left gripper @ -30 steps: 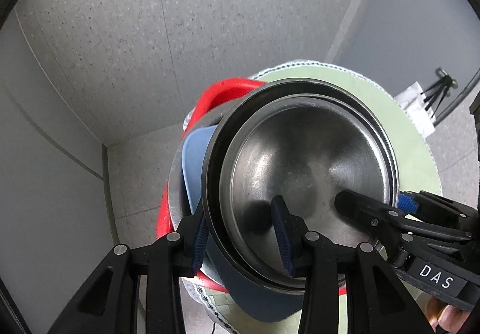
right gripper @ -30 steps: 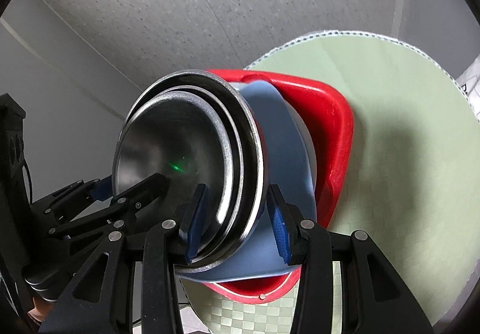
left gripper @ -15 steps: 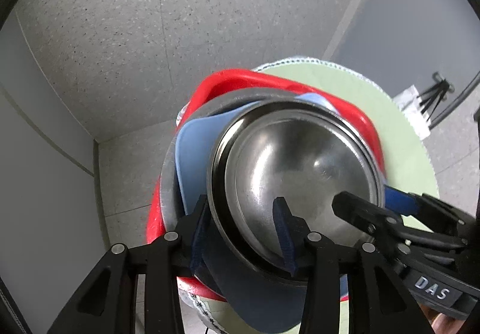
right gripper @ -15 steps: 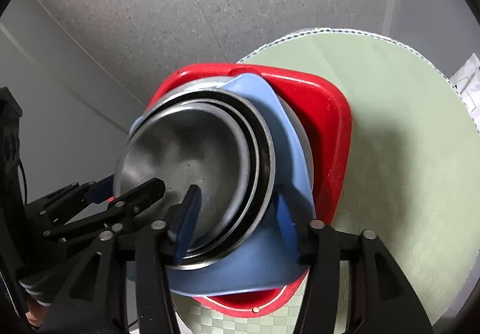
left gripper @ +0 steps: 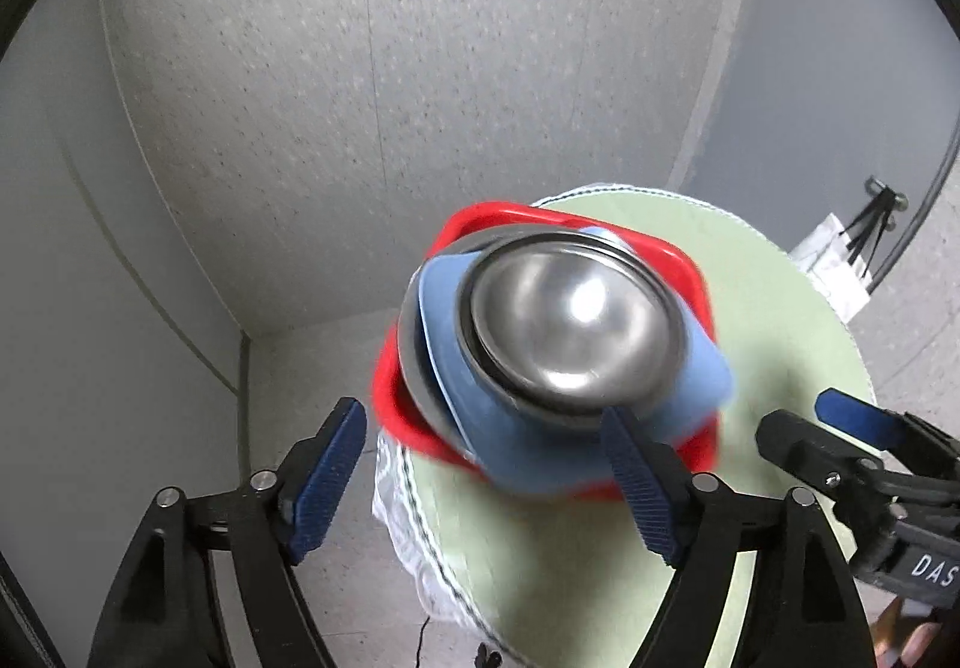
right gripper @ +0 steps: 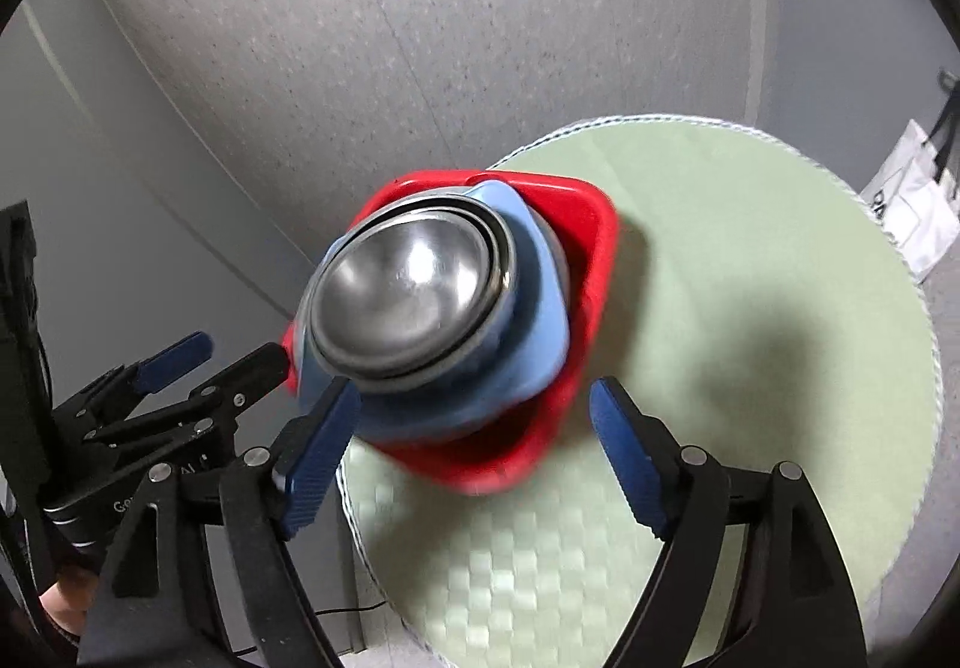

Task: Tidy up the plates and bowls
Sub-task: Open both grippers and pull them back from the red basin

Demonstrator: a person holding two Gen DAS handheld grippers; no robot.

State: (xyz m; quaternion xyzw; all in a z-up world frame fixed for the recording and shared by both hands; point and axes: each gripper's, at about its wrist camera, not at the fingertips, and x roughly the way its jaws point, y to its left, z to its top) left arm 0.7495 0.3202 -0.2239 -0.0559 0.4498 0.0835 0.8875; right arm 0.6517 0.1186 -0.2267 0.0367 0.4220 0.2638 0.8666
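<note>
A stack of steel bowls (left gripper: 570,332) sits in a blue bowl (left gripper: 534,452), which rests on a red square plate (left gripper: 690,272) at the left edge of a round green table (left gripper: 780,308). The same stack shows in the right wrist view, with steel bowls (right gripper: 402,296), blue bowl (right gripper: 540,302) and red plate (right gripper: 588,224). My left gripper (left gripper: 480,476) is open, drawn back from the stack and empty. My right gripper (right gripper: 474,452) is open and empty, just short of the stack. Each gripper shows in the other's view.
The green table top (right gripper: 750,308) stretches to the right of the stack. A speckled grey floor (left gripper: 360,98) lies beyond and below. A white bag with black straps (left gripper: 840,260) stands on the floor at the far right.
Both grippers opened, let go of the steel bowl rims and pulled back. The bowls settled down into the blue bowl on the red plate.
</note>
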